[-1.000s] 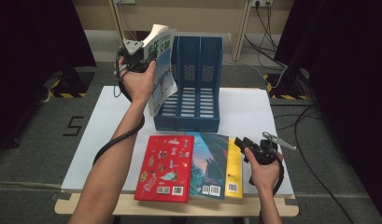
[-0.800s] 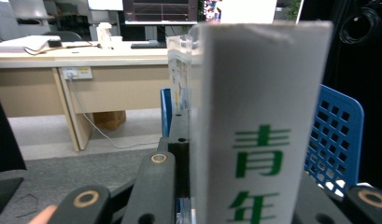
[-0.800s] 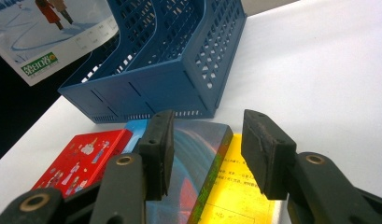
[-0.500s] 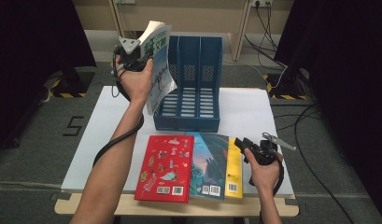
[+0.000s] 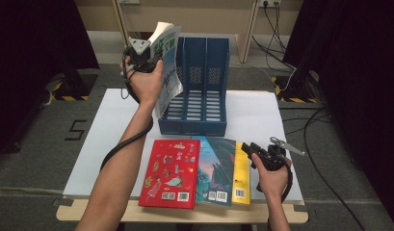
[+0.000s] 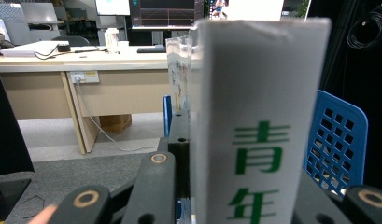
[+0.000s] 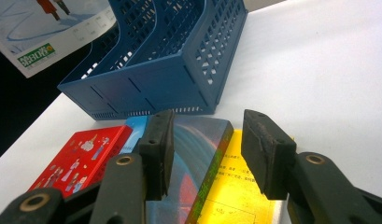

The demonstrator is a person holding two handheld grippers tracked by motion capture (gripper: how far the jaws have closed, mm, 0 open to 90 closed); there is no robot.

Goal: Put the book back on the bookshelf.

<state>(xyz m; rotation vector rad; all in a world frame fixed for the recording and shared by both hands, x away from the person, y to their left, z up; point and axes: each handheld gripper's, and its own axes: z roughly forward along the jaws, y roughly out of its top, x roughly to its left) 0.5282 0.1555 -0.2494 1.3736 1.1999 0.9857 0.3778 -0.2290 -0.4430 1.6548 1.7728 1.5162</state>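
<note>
Between the left tool's (image 5: 153,57) jaws, a white book (image 5: 166,67) stands clamped.

File rack (image 5: 199,103): placed toward the rear of the tabletop (image 5: 262,115). Three books (image 5: 197,171): laid side by side directly before the rack. One book (image 5: 166,67): held raised at the rack's left side.

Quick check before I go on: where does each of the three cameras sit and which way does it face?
High view: above the person's side, looking forward and down on the table; both forearms show.
Left gripper view: on the left gripper, looking level along the white book it clamps; black fingers show.
Right gripper view: on the right gripper, low over the teal book; open fingers show.
Shared: all three show the blue file rack.
</note>
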